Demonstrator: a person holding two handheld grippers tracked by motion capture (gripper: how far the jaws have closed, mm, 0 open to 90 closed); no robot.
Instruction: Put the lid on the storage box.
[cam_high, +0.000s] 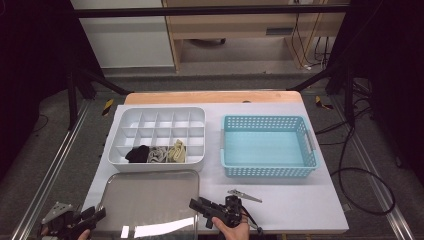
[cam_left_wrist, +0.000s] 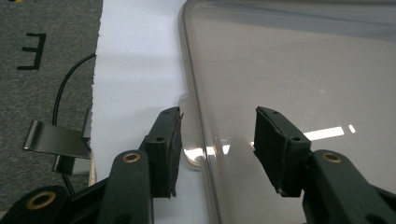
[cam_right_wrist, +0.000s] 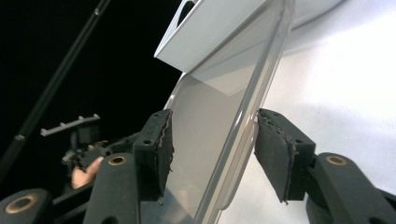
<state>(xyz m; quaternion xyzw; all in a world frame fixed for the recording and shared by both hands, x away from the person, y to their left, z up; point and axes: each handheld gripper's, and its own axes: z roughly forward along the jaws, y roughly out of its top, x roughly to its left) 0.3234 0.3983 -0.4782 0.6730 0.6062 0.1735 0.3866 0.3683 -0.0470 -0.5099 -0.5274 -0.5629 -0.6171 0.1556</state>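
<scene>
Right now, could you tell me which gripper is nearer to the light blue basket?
Right. The right gripper sits at the clear lid's right edge, just in front of the light blue basket; the left gripper is at the lid's left edge, across the table.

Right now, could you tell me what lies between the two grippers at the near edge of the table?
The clear lid lies flat between the left gripper and the right gripper in the high view; each gripper view shows open jaws straddling one of its edges.

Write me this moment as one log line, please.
left claw: open, straddling clear lid left rim | right claw: open, straddling right rim | lid flat on table | organizer: three rolled items
</scene>
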